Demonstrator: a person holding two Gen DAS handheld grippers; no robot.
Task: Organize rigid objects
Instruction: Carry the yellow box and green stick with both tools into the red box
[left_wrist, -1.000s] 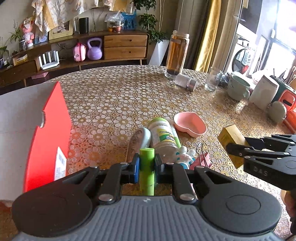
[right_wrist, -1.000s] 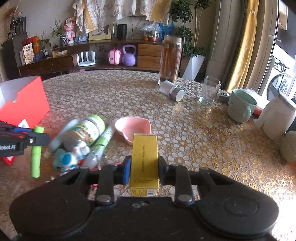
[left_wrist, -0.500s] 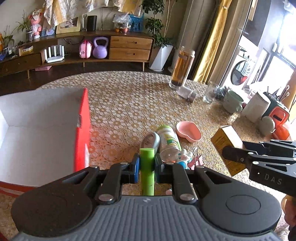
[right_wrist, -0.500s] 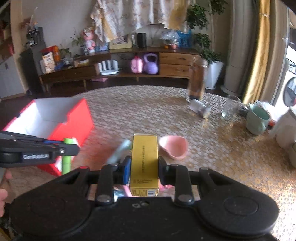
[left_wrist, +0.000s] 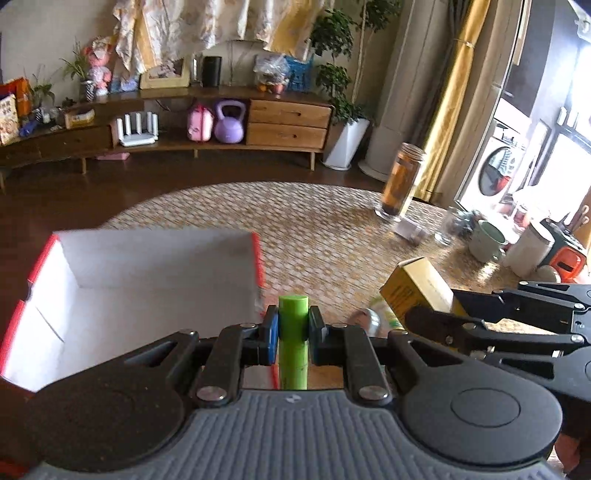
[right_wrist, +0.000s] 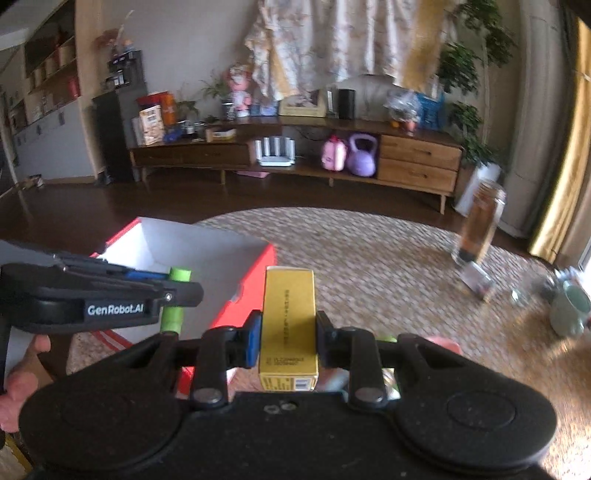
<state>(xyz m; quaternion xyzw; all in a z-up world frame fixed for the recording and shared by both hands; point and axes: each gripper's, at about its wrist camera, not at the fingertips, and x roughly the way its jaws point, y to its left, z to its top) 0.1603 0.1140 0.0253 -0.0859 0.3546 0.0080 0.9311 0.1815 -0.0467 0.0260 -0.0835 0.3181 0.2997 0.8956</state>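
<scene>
My left gripper (left_wrist: 293, 328) is shut on a green tube (left_wrist: 293, 343), which stands upright between its blue pads. It hangs at the right rim of a red box (left_wrist: 147, 280) with a white inside, open at the top. My right gripper (right_wrist: 288, 339) is shut on a yellow carton (right_wrist: 289, 325), held lengthwise. In the left wrist view the yellow carton (left_wrist: 417, 288) and right gripper (left_wrist: 443, 310) come in from the right, above the table. In the right wrist view the left gripper (right_wrist: 173, 291) and green tube (right_wrist: 173, 314) hover at the red box (right_wrist: 243, 288).
The round table (left_wrist: 317, 229) has a patterned cloth. At its far right stand a tall amber jar (left_wrist: 400, 182), a fallen small jar (left_wrist: 410, 232), a glass (left_wrist: 445, 230) and a green mug (left_wrist: 487, 240). A bottle (left_wrist: 373, 317) lies below the carton. A hand (right_wrist: 18, 373) holds the left gripper.
Both grippers rose and moved left toward the red box, each keeping its object. The pile of items on the table dropped out of sight under them; the box's white inside now shows.
</scene>
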